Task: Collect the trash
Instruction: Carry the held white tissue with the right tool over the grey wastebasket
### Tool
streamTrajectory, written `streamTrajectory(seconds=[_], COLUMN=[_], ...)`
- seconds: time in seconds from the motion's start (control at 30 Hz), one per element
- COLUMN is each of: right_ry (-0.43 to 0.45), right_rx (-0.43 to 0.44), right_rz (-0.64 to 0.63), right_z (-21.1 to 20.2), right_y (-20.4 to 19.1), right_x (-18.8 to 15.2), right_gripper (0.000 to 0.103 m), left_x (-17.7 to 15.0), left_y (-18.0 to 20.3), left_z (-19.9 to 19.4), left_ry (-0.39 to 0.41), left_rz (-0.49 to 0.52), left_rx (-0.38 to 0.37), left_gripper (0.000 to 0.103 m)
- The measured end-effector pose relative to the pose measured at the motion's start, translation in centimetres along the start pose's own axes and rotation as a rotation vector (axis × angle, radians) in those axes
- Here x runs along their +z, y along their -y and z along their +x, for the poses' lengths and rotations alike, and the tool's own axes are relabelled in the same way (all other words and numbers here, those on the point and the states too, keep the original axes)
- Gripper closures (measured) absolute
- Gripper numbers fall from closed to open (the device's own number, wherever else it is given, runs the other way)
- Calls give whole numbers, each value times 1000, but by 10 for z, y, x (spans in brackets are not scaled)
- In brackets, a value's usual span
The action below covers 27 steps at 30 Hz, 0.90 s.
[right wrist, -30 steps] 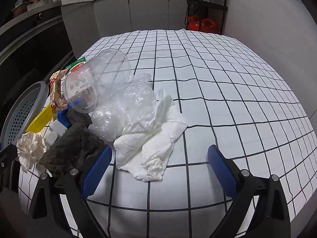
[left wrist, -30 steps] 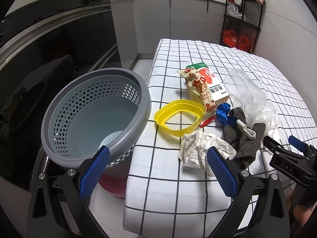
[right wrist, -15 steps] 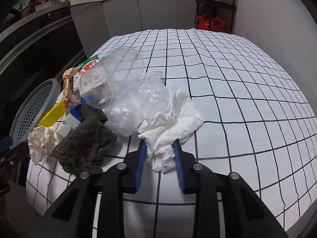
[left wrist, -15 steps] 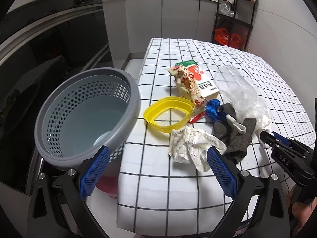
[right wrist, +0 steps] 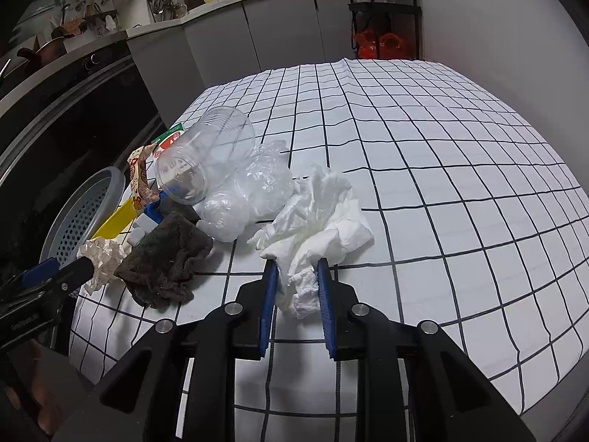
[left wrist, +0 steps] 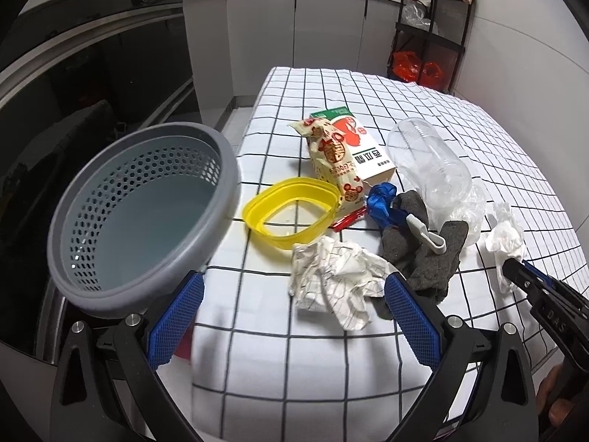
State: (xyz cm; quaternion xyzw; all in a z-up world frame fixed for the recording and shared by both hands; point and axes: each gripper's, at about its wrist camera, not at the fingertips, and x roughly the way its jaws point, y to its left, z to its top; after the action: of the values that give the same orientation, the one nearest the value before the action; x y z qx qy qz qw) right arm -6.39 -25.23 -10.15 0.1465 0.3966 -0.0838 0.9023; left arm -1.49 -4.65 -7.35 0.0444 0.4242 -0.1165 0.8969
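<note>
white tissue (right wrist: 316,217), loose before, now pinched by right gripper (right wrist: 296,287) fingers.

carton (left wrist: 362,149) half hidden, tool handles cropped

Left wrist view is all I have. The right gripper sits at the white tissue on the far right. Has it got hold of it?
Observer: Yes. The right wrist view shows the right gripper with both fingers pressed on the near end of the white tissue.
Operator: Anything else caught between them?
Observer: No, only tissue. The clear plastic bag lies beyond it, outside the fingers.
Operator: Which way does the clear cup's mouth face?
Observer: The clear cup lies on its side against the bag, with its mouth towards the dark cloth.
</note>
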Motion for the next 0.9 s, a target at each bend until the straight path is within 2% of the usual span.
streamTrajectory(seconds=[0.13,0.23,0.3,0.33,0.4,0.43,0.47,0.9], right_ry=[0,-4,-8,-9,-10,-10,-10,38], right_rx=[1,6,9,11,14,14,14,-1], right_rz=[-11,-14,-15,-16,-18,-20,-21,-31], right_z=[3,4,5,5,4,4,3,-31], right_y=[0,-1,-1,-2,-3,-4,-5,-12], right_x=[3,3,2,2,2,1,1,3], right_gripper=[81,81,81,81,81,81,81,81], left_x=[-2,-3,-3,-3,-1,-1,-1,-1], left_y=[6,8,8,8,7,6,5,-11], left_z=[13,13,10,10,11,11,12,-27], left_ry=[-15,13,24,24,17,13,5,69], left_rz=[16,25,27,27,21,18,16,9], left_rx=[35,50,38,31,15,8,-3,-14], left_gripper=[6,10,28,33,54,61,73,74])
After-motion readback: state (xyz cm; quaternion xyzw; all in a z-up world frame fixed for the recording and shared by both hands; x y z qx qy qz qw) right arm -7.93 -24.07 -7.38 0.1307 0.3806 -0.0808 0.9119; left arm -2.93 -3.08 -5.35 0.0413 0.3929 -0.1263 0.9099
